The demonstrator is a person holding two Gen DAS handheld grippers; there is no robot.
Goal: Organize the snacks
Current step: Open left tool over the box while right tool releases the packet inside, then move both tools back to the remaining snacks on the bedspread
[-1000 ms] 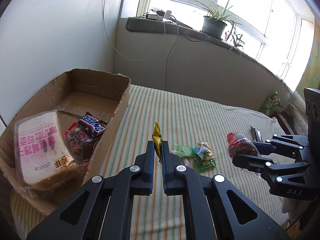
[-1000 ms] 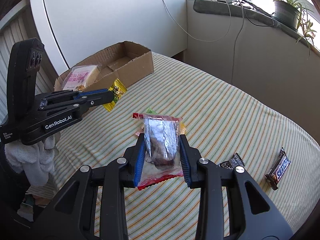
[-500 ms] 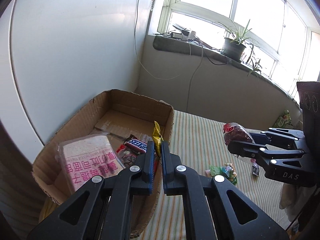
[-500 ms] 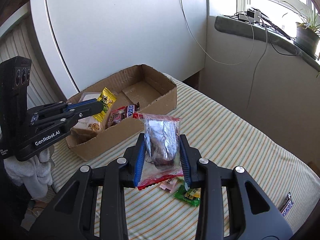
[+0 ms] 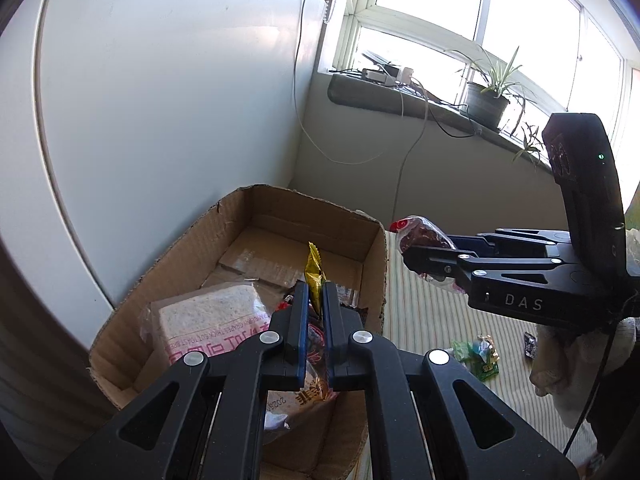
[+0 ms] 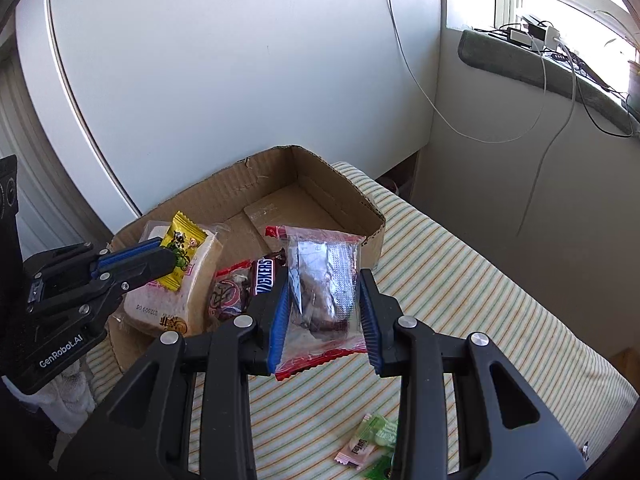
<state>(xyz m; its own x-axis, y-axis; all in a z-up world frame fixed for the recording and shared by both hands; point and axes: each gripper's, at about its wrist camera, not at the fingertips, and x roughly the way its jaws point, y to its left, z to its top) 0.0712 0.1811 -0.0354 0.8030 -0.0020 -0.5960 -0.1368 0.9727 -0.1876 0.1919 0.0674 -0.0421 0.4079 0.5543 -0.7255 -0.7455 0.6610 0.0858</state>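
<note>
**Two snacks carried over the box, release pending**

Yellow packet [image 5: 314, 268] pinched edge-on in the left gripper [image 5: 315, 300], jaws nearly together on it, hanging above the near end of the cardboard box [image 6: 320, 172]. Clear red-edged packet [image 6: 324, 276] clamped flat in the right gripper [image 6: 324, 312], jaws narrow on its sides, poised by the box's right wall, partly over the striped cloth [image 6: 460, 280]. Already inside the box: wrapped bread [image 6: 192, 280], Snickers bar [image 6: 266, 276], dark red packet [image 6: 226, 292]. Still out on the cloth: green and pink sweets [image 6: 372, 440]. Step in hand, apparently: delivery. Next move calls for opening over bare cardboard, right gripper first shifted fully past the wall.
</note>
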